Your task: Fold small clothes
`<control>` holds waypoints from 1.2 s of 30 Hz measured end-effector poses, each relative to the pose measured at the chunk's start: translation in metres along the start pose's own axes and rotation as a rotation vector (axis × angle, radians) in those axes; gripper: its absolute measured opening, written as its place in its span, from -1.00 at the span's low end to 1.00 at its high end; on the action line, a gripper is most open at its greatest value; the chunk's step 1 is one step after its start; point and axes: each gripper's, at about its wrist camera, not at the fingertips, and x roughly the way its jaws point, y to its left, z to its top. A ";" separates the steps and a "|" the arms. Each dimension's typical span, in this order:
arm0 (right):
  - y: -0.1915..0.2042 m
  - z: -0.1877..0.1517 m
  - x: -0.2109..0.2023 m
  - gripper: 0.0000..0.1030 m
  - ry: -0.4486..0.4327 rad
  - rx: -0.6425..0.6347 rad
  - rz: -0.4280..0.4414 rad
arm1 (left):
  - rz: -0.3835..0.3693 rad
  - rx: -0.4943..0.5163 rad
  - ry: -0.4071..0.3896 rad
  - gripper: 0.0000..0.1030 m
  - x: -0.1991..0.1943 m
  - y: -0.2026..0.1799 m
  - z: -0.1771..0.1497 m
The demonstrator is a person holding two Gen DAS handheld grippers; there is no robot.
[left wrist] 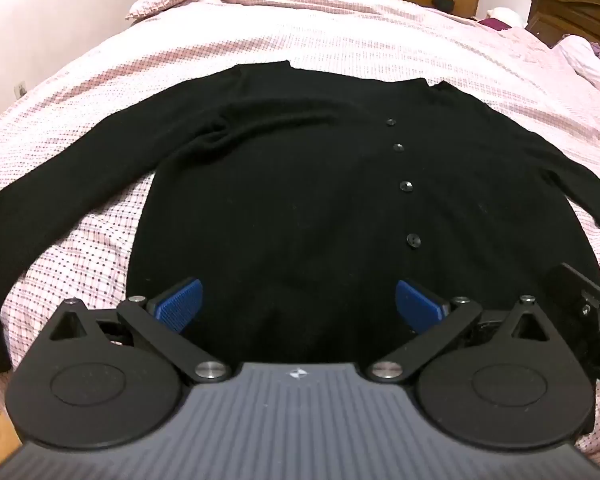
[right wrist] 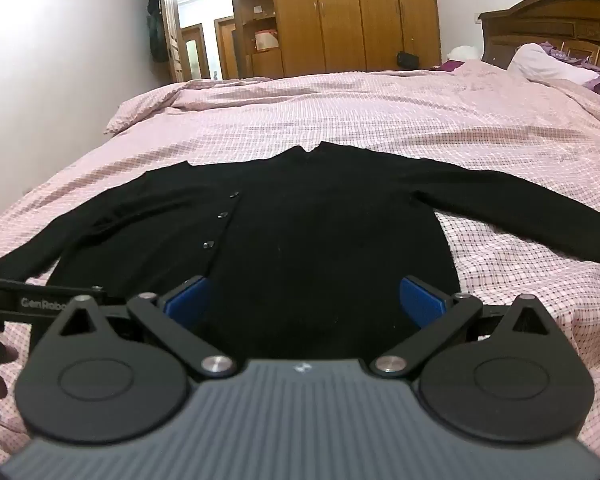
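1. A black cardigan [left wrist: 300, 184] is being shown laid flat, front up, on the bed [left wrist: 340, 32], which is covered in a pink checked quilt; its hem is lying nearest the cameras and its neckline farthest away.
2. Both sleeves are being spread outward: the left sleeve [left wrist: 60, 184] is being seen angling down toward the bed's edge, the right sleeve [right wrist: 532, 208] stretching across the quilt.
3. The left hand-held gripper [left wrist: 299, 306] is being held just over the hem with its jaws wide apart and nothing between them.
4. The right hand-held gripper [right wrist: 304, 300] is likewise being held wide and empty near the hem, on the right half of the body.
5. The knit is being judged light, soft and limp, so sagging and bunching are being expected once it is lifted; slipping is being judged unlikely.
6. A pinch at a sleeve cuff or shoulder seam is being judged best, taking both layers together.
7. The row of buttons [left wrist: 406, 186] is being judged worth avoiding, since pads may seat unevenly there.
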 end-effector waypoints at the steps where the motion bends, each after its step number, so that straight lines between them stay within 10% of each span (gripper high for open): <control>1: 0.000 0.000 0.000 1.00 0.000 0.000 0.000 | -0.004 -0.003 0.003 1.00 0.000 0.000 0.000; 36: -0.001 -0.001 0.003 1.00 0.009 0.004 0.003 | 0.006 -0.037 0.018 1.00 0.002 0.008 0.001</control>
